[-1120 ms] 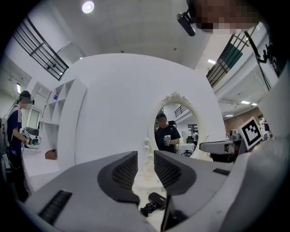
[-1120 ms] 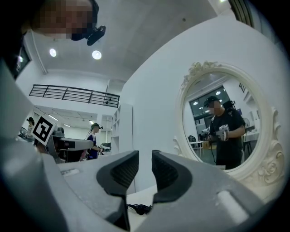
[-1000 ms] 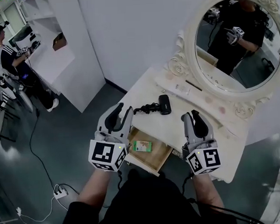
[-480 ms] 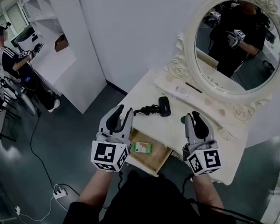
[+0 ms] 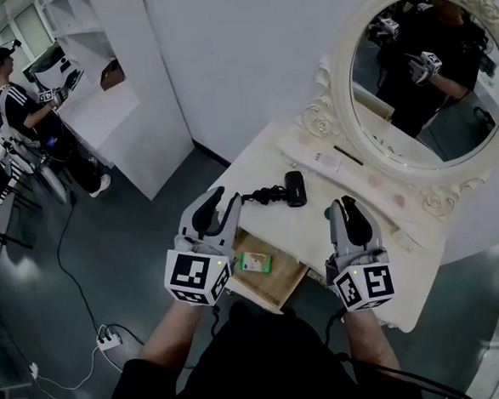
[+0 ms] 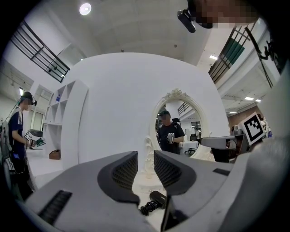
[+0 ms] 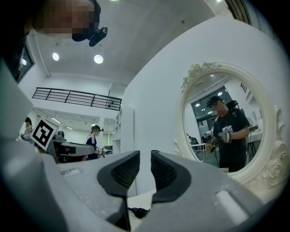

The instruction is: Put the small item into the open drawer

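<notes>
- Two grippers hang over one white dressing table (image 5: pixel 320 232). The left gripper (image 5: pixel 224 196) has its jaws drawn together on nothing. The right gripper (image 5: pixel 338 205) has its jaws closing, with nothing between them.
- One small green item (image 5: pixel 254 260) lies inside the single open drawer (image 5: pixel 283 287), between the grippers and touched by neither.
- One black corded device (image 5: pixel 293 187) lies on the tabletop behind the drawer.
- One oval mirror (image 5: pixel 429 79) stands at the back.
- One other person (image 5: pixel 21 108) stands far left.
</notes>
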`<state>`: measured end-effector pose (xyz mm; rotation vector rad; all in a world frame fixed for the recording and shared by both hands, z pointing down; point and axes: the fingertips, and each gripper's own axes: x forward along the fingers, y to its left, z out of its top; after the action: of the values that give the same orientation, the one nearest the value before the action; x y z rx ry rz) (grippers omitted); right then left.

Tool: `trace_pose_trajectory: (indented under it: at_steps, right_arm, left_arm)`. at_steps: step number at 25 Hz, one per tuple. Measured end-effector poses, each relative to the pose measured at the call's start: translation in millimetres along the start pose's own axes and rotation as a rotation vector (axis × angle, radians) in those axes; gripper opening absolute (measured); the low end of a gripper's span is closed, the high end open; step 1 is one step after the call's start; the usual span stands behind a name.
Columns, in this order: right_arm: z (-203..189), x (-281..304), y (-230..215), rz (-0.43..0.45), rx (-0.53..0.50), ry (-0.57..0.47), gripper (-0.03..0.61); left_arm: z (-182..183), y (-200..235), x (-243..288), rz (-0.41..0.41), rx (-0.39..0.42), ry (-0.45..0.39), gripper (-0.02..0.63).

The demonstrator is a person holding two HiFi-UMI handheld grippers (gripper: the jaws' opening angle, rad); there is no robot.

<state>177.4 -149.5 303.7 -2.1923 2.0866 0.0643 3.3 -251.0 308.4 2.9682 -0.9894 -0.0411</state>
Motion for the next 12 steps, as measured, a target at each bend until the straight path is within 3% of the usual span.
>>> trace_pose_trajectory:
  at_steps: [12]
  right_arm:
    - [-2.7,4.9,-9.6,0.026,0.011,0.006,0.064]
  left_arm:
    - [-5.7,-7.0,8.1,0.016,0.003,0.014,0.112]
